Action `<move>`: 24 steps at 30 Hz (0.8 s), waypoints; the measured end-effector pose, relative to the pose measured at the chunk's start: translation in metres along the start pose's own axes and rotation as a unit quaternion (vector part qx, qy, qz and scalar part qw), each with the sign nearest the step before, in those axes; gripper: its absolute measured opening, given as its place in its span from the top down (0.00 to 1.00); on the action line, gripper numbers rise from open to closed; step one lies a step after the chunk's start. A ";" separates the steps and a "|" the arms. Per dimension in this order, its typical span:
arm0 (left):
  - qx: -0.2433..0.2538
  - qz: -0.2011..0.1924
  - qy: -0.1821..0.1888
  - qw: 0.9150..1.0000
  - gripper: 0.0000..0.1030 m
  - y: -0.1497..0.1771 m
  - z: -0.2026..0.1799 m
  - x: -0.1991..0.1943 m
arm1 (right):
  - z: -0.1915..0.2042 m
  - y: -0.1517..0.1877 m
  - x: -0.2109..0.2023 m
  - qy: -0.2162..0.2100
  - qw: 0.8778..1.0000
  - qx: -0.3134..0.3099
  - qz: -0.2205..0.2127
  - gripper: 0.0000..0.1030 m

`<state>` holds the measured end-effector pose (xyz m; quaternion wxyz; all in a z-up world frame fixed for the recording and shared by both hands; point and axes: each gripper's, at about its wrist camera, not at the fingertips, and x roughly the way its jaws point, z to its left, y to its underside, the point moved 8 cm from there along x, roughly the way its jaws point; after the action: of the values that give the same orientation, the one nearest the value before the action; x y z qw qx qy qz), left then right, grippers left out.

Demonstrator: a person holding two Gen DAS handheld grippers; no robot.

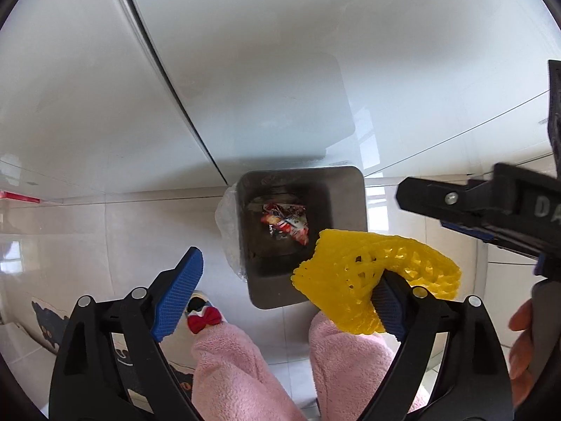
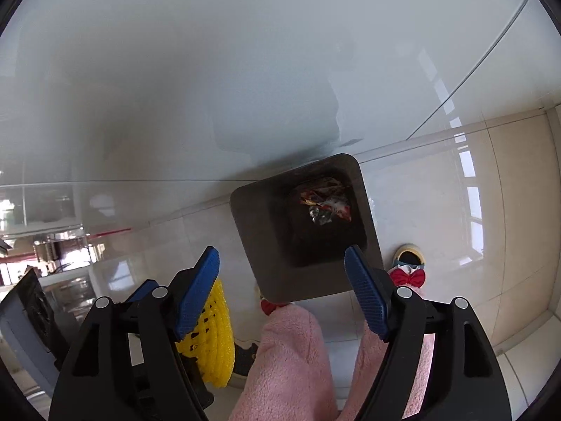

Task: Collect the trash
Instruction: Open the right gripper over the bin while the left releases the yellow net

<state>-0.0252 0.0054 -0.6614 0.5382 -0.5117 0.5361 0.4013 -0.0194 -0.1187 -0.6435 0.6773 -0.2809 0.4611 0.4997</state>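
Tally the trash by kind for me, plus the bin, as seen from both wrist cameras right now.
Yellow foam net, hanging on one blue pad of the open left tongs: 1
Crumpled red and white wrappers, heaped at the bottom of the bin, too tangled to separate: 1 heap
Dark square bin: 1
Total: 3

My left gripper [image 1: 284, 301] points straight down, jaws wide apart. My right gripper [image 2: 284, 291] tilts steeply downward, jaws spread too. My legs [image 1: 238, 368] stand below.
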 end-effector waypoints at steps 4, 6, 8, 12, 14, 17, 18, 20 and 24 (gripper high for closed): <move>-0.001 0.005 -0.009 1.000 0.14 -0.001 0.006 0.000 | 0.002 0.002 -0.005 -0.031 0.999 0.006 0.012 0.24; 0.007 -0.003 -0.022 1.000 0.09 -0.003 0.008 -0.003 | 0.003 0.004 -0.004 -0.044 0.999 0.009 0.027 0.24; 0.018 -0.010 -0.035 0.999 0.08 -0.006 0.010 -0.006 | 0.006 0.005 -0.004 -0.049 0.998 0.009 0.038 0.24; 0.036 -0.017 -0.058 0.998 0.08 -0.010 0.009 -0.014 | 0.011 0.006 -0.009 -0.075 0.995 0.017 0.056 0.24; 0.030 -0.015 -0.058 0.998 0.08 -0.013 0.010 -0.017 | 0.015 0.007 -0.013 -0.082 0.995 0.013 0.062 0.24; 0.031 -0.021 -0.057 0.998 0.08 -0.018 0.008 -0.024 | 0.023 0.007 -0.017 -0.090 0.993 0.005 0.079 0.24; 0.034 -0.025 -0.054 0.998 0.08 -0.019 0.007 -0.028 | 0.024 0.008 -0.018 -0.086 0.993 0.000 0.082 0.24; 0.038 -0.034 -0.048 0.998 0.08 -0.021 0.003 -0.036 | 0.025 0.012 -0.019 -0.069 0.994 -0.011 0.083 0.24; 0.041 -0.047 -0.030 0.998 0.08 -0.025 -0.003 -0.054 | 0.018 0.010 -0.025 -0.045 0.996 -0.008 0.072 0.23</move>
<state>-0.0066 0.0050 -0.6052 0.5930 -0.5013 0.5111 0.3686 -0.0239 -0.1106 -0.6120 0.6571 -0.2294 0.4458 0.5630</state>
